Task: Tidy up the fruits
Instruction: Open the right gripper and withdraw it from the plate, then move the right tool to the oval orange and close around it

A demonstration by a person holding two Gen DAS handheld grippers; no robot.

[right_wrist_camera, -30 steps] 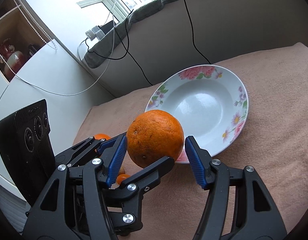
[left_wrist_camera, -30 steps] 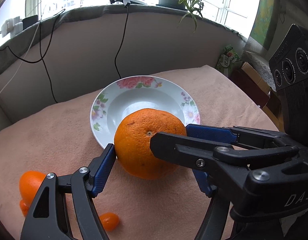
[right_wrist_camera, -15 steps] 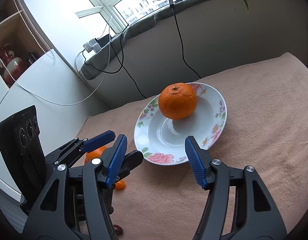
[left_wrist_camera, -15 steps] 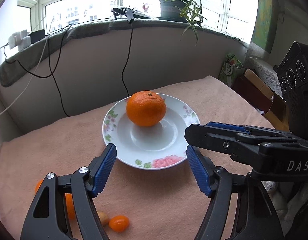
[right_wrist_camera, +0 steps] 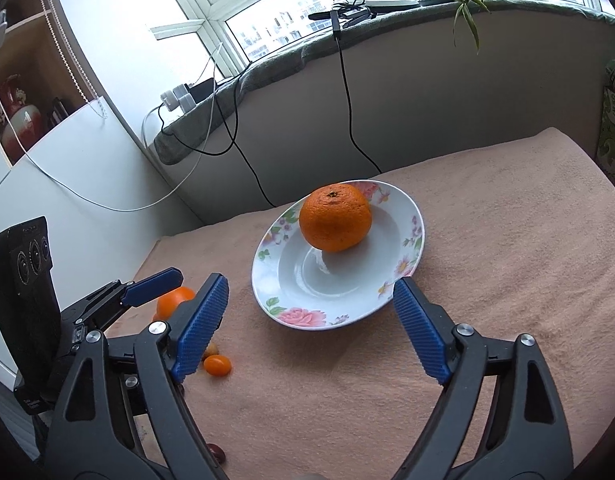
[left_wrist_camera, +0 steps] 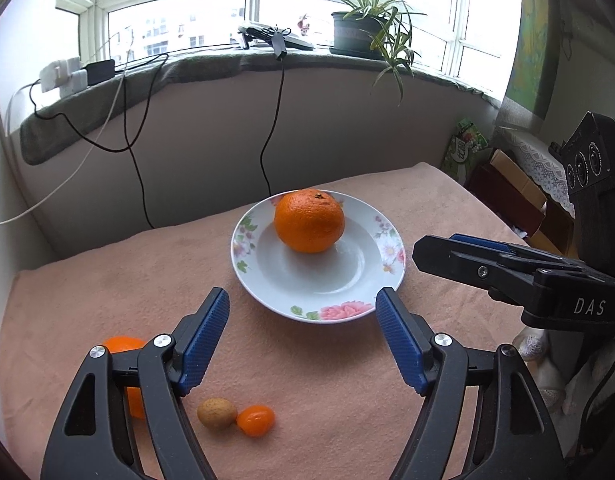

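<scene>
Nearest you, both tools are empty. Your left gripper [left_wrist_camera: 301, 344] stands spread, nothing between its blue pads. Your right gripper [right_wrist_camera: 311, 326] has just been opening and now gapes wide with only cloth and the plate's near rim showing in the gap.

Take the flowered plate [left_wrist_camera: 267, 300] as your mark. On the pink blanket [left_wrist_camera: 327, 400] on your side of the plate and to its left lie the fruits still to be moved: a small kumquat [left_wrist_camera: 255, 421] touching a brownish, egg-shaped fruit [left_wrist_camera: 216, 413], and, further left, a second orange [left_wrist_camera: 123, 346] half hidden behind your left tool. A dark round thing [right_wrist_camera: 216, 451] sits at the blanket's near edge; what it is you cannot tell.

Inside the plate, toward its far rim, the big orange [left_wrist_camera: 309, 220] rests free of both tools. So one fruit looks done and at least three remain.
</scene>
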